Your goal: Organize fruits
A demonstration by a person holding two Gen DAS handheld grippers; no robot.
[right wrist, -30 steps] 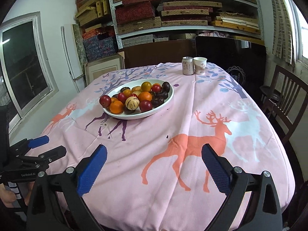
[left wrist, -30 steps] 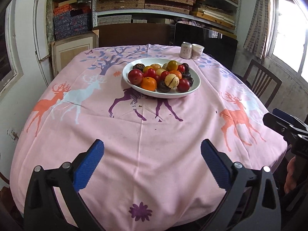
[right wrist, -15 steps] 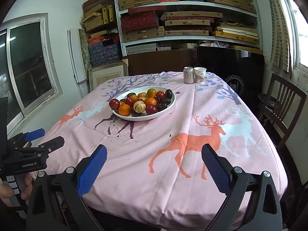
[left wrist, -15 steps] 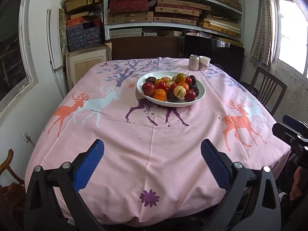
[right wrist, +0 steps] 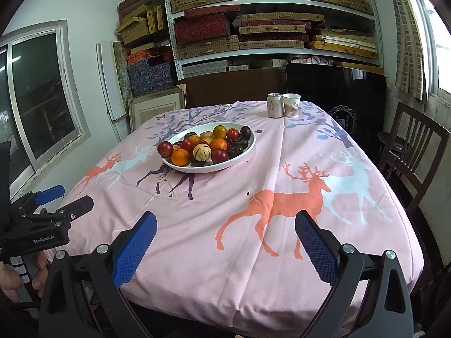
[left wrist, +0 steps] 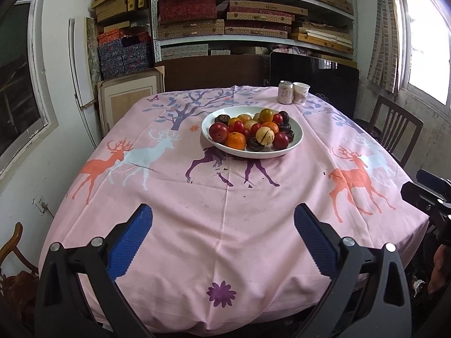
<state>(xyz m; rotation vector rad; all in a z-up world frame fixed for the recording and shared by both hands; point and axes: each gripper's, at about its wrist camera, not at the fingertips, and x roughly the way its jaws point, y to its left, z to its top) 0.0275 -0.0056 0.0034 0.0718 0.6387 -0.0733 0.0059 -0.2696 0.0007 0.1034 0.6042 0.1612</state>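
1. While both tools hang at the near table edge, the pink deer tablecloth [left wrist: 225, 225] is the largest hazard: loose and creased, a dragged finger could tug it and shift everything on it.
2. White bowl [left wrist: 296, 143], mid-table, well apart from both grippers; fruit heaped, so a nudge may roll pieces out.
3. Can [right wrist: 274, 105] and paper cup [right wrist: 291, 104], touching at far edge: tip risk.
4. Left gripper [left wrist: 222, 242] wide, empty; right gripper [right wrist: 225, 242] wide, empty.
5. Orange [left wrist: 235, 140] and plum [left wrist: 218, 131] by the near rim: round, may slip.

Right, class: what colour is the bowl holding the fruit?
White. The bowl shows best in the left wrist view, heaped with red, orange and dark fruit.
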